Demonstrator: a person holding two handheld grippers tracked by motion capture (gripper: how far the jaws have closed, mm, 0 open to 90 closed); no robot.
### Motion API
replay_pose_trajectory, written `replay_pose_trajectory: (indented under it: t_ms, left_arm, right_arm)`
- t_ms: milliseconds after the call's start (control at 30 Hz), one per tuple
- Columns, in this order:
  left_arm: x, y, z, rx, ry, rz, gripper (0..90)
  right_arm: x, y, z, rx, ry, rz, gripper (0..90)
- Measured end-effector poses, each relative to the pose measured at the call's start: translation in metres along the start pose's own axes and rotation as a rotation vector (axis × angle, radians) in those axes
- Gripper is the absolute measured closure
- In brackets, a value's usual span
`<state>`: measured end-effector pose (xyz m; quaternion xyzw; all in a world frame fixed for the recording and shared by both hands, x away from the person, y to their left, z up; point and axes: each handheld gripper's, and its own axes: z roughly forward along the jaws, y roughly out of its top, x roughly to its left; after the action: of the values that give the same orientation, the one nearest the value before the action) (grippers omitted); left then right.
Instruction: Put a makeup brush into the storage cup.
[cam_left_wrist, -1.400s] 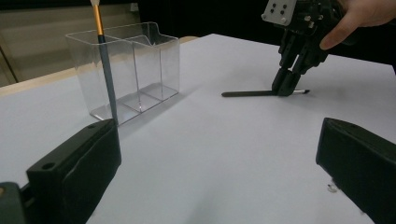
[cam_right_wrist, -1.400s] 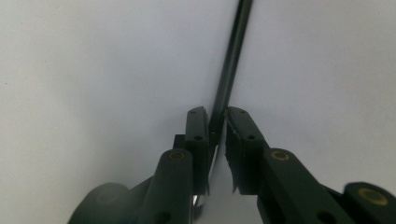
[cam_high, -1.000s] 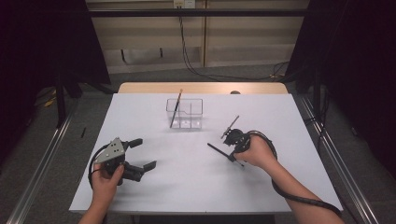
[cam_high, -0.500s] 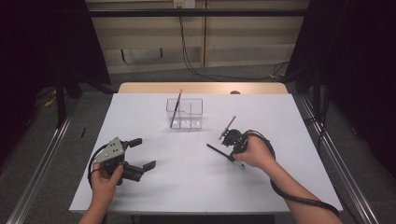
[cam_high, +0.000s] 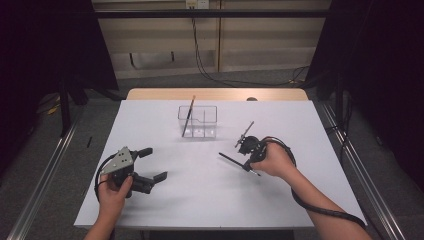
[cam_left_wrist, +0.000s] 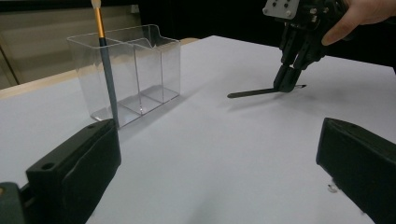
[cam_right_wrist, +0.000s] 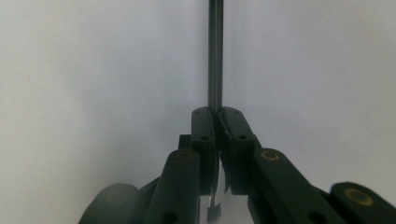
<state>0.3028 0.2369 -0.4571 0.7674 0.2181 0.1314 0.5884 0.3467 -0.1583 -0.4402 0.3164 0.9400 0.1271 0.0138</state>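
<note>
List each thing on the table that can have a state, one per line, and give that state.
Right claw: shut on the dark pencil, tips pointing down at the table.
Dark pencil: gripped near one end, lying about level just above the white table.
Left claw: open, holding nothing.
Clear organizer: upright; one compartment holds a pencil.
Orange-banded pencil: standing tilted in the organizer's end compartment.

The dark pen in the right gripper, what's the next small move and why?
Probably lift it clear of the table. The right gripper has its jaws shut on the dark pen, which lies nearly flat just above the white table, while the clear organizer stands apart behind it.
</note>
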Motion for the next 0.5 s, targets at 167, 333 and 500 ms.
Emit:
replay_pose_trajectory:
  t_ms: [167, 333, 500]
  left_arm:
    - [0.0, 0.002, 0.002, -0.003, 0.0, 0.0, 0.0]
    - [-0.001, 0.006, 0.005, -0.006, -0.008, 0.008, 0.0]
    - [-0.002, 0.01, 0.009, -0.004, -0.017, 0.009, 0.0]
  right_arm:
    - [0.001, -0.001, -0.005, -0.012, 0.01, -0.023, 84.7]
    - [0.006, 0.0, -0.011, -0.027, 0.024, -0.057, 84.7]
    - [0.01, 0.003, -0.014, -0.036, 0.029, -0.093, 84.6]
